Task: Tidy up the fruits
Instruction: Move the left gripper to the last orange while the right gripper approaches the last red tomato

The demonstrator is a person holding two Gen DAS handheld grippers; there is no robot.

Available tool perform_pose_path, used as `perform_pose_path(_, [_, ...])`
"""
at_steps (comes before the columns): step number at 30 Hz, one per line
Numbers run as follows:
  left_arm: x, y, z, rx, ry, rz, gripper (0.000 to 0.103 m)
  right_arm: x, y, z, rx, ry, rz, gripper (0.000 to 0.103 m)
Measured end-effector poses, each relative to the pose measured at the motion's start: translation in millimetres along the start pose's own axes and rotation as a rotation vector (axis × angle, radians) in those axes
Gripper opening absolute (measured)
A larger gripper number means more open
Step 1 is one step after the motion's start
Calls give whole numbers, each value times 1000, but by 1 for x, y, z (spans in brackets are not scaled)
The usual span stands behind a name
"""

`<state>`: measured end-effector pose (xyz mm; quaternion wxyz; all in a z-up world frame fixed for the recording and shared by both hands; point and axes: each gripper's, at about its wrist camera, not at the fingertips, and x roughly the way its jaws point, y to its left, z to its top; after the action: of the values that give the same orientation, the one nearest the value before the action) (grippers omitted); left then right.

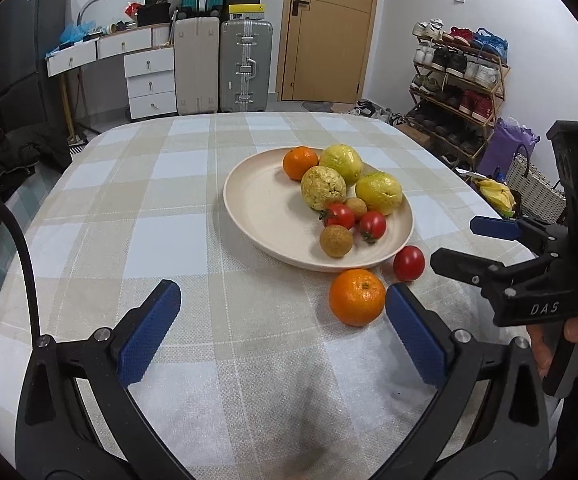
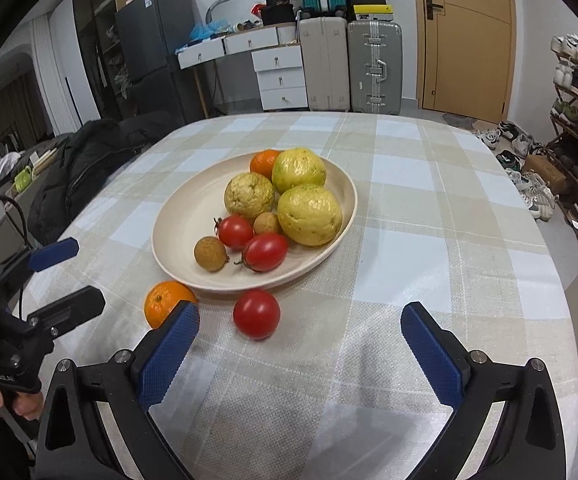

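A cream plate (image 1: 257, 196) (image 2: 185, 216) on the checked tablecloth holds three yellow-green guavas, an orange, two tomatoes and two longans. A loose orange (image 1: 357, 297) (image 2: 165, 300) and a loose tomato (image 1: 409, 263) (image 2: 257, 313) lie on the cloth just in front of the plate. My left gripper (image 1: 285, 320) is open and empty; the loose orange sits just beyond its right finger's tip. My right gripper (image 2: 301, 344) is open and empty, with the loose tomato just ahead between its fingers. Each gripper shows in the other's view, the right (image 1: 465, 244) and the left (image 2: 67, 272).
The round table (image 1: 129, 200) fills the near view. A dark jacket (image 2: 85, 168) lies off its left edge. Suitcases (image 1: 225, 64), a drawer unit and a door stand at the back wall, and a shoe rack (image 1: 457, 80) at the right.
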<state>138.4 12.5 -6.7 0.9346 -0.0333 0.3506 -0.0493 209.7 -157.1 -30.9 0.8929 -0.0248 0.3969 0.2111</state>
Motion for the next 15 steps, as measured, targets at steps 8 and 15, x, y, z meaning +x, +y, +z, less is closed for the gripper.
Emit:
perform_pose_path(8, [12,4,-2,-11,38,8,102,19,6,-10,-49,77,-19,103])
perform_pose_path(15, [12,1,-1,11,31,16,102,25,5,-14,-45,98,-20,103])
